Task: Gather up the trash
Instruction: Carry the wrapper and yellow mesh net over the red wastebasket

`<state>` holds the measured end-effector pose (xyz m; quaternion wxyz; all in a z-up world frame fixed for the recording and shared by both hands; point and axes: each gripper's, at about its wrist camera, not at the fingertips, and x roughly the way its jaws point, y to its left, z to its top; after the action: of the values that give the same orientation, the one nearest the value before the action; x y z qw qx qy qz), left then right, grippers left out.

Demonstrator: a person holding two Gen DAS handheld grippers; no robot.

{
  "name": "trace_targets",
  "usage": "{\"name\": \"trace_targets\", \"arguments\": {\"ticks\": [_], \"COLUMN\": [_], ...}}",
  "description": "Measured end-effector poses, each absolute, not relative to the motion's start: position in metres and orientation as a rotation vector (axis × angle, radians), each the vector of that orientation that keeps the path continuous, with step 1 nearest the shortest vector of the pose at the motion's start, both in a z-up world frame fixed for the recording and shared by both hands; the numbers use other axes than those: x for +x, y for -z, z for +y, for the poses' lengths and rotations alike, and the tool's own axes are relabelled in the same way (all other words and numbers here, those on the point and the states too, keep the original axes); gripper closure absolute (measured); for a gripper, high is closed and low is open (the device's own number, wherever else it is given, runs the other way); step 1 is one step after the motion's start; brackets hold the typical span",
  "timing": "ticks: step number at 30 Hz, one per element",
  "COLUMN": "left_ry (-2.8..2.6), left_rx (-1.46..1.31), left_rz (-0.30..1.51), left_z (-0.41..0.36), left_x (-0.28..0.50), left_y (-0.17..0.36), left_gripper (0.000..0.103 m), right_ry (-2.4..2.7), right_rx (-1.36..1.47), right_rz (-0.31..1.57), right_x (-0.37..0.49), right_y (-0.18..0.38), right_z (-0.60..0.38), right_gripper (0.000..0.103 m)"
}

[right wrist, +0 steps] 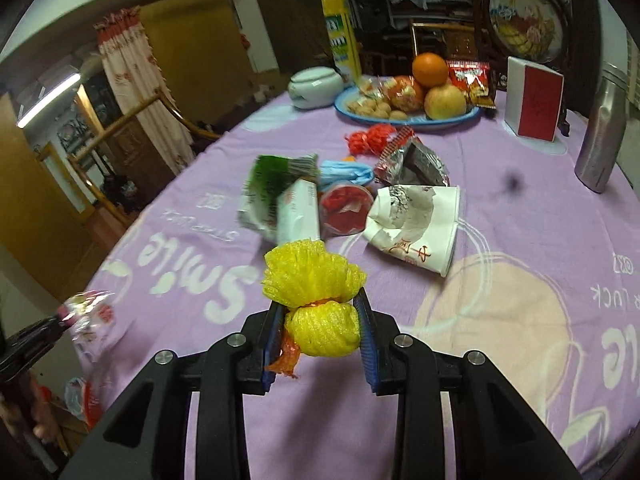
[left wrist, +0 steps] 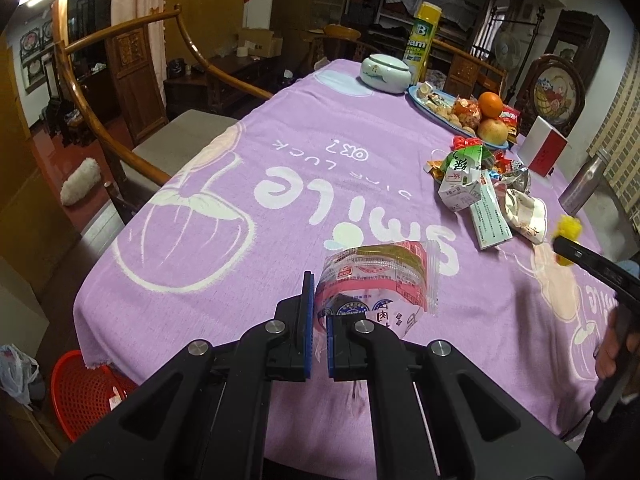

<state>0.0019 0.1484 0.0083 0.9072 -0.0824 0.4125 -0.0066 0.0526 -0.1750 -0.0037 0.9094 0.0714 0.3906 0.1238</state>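
My left gripper (left wrist: 318,312) is shut on a clear plastic food wrapper (left wrist: 376,280) with red and olive print, held above the purple tablecloth. My right gripper (right wrist: 322,328) is shut on a yellow foam fruit net (right wrist: 314,280) with a scrap of orange mesh hanging from it. A pile of trash lies further along the table: a crushed green-and-white carton (right wrist: 276,196), a red plastic cup (right wrist: 346,210), a squashed paper cup (right wrist: 416,228), a foil wrapper (right wrist: 416,164) and a blue glove (right wrist: 346,172). The pile also shows in the left wrist view (left wrist: 480,188).
A blue plate of fruit and snacks (right wrist: 412,120), a white lidded jar (right wrist: 316,88), a yellow spray can (right wrist: 340,36), a red-and-white box (right wrist: 534,100) and a steel flask (right wrist: 602,136) stand at the far end. A red basket (left wrist: 84,392) sits on the floor by the table's corner. Wooden chairs (left wrist: 120,92) line the left side.
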Motion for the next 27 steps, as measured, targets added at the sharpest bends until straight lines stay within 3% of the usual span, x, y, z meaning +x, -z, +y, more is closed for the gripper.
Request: {"name": "trace_targets", "arguments": {"ticks": [11, 27], "left_ry": [-0.039, -0.319], "left_rx": [-0.193, -0.294], "left_rz": [0.815, 0.763], "left_z": [0.165, 0.279], "left_x": [-0.027, -0.124], "left_y": [-0.018, -0.016], "left_gripper": [0.097, 0.097], "right_ry": [-0.398, -0.834], "right_rx": [0.095, -0.157], "right_rz": [0.758, 0.821], "right_x": [0.0, -0.057], "right_y": [-0.01, 0.007], "right_z": [-0.144, 0.064], "right_gripper": [0.07, 0.07]}}
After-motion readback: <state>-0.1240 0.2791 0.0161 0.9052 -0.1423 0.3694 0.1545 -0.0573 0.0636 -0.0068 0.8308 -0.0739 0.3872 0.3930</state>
